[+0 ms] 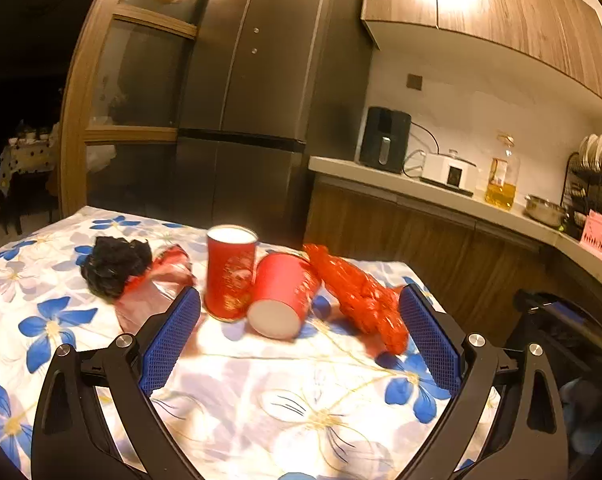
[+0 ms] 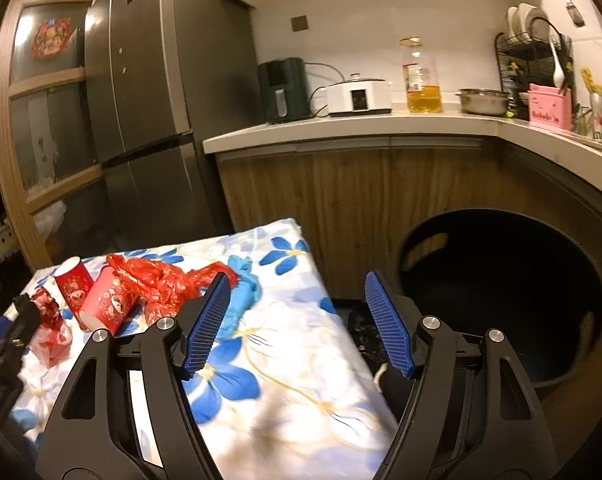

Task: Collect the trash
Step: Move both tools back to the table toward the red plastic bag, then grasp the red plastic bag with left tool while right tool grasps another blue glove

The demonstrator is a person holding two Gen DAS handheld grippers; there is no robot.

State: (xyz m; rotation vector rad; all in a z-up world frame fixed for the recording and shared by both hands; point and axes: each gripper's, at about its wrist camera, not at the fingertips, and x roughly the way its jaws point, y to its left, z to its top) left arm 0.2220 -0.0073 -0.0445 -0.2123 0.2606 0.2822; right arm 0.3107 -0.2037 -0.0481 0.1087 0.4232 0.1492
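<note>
Several pieces of trash, two red cups [image 1: 257, 280], a red bag [image 1: 357, 296] and a black wad [image 1: 115, 266], lie uncollected on the table [image 1: 261, 408], both grippers [image 1: 299, 340] [image 2: 297, 326] gaping empty, the bin [image 2: 501, 300] alongside.

upright cup [image 1: 231, 272] stands left of tipped cup [image 1: 283, 296] on table [image 1: 261, 400].

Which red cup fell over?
The right cup lies tipped on its side, white bottom facing the camera, leaning against the upright cup, whose open top faces up.
</note>
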